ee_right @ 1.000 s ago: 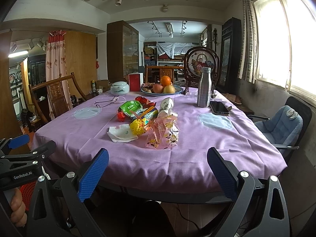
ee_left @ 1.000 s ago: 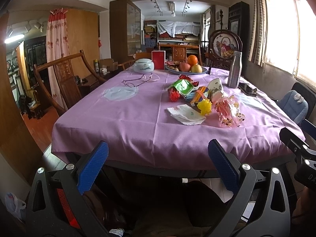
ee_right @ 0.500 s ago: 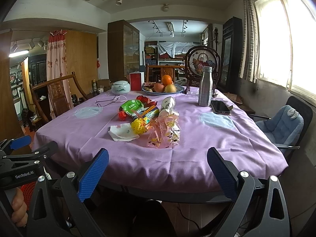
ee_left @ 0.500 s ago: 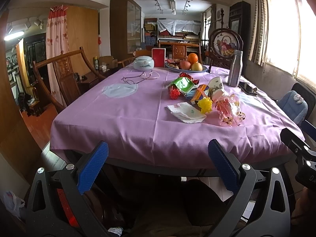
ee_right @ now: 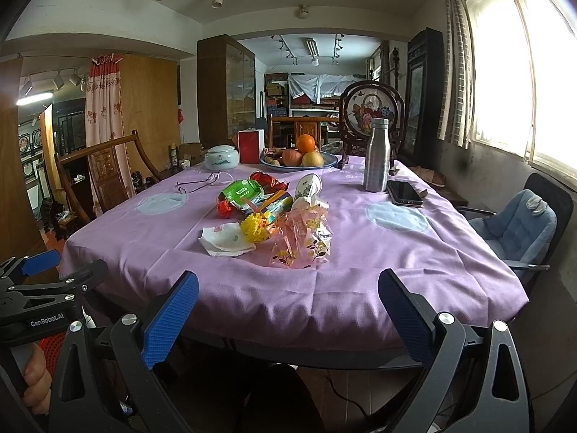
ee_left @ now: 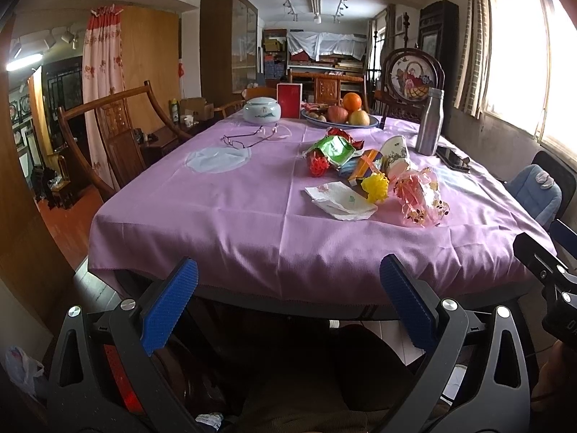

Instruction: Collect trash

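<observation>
A heap of trash lies mid-table on the purple cloth: a crumpled white napkin (ee_left: 340, 201) (ee_right: 225, 241), a yellow pompom (ee_left: 375, 187) (ee_right: 254, 228), crinkled pink cellophane (ee_left: 418, 195) (ee_right: 303, 238), a green wrapper (ee_left: 333, 148) (ee_right: 241, 191), a red pompom (ee_left: 317, 164) (ee_right: 224, 209) and a paper cup (ee_left: 393, 149) (ee_right: 308, 189). My left gripper (ee_left: 288, 303) hangs open below the table's near edge, well short of the heap. My right gripper (ee_right: 288, 310) is open too, also low at the near edge, with nothing between its fingers.
Farther back stand a steel bottle (ee_right: 377, 155), a phone (ee_right: 404, 193), a fruit plate (ee_right: 299, 157), a ceramic jar (ee_right: 220, 157), a red box (ee_right: 249, 147) and glasses (ee_right: 196, 186). A wooden chair (ee_left: 115, 133) is left, a padded chair (ee_right: 519, 231) right.
Both views have risen and edged slightly toward the table; the heap sits a little lower and closer in frame. Both grippers stay open.
</observation>
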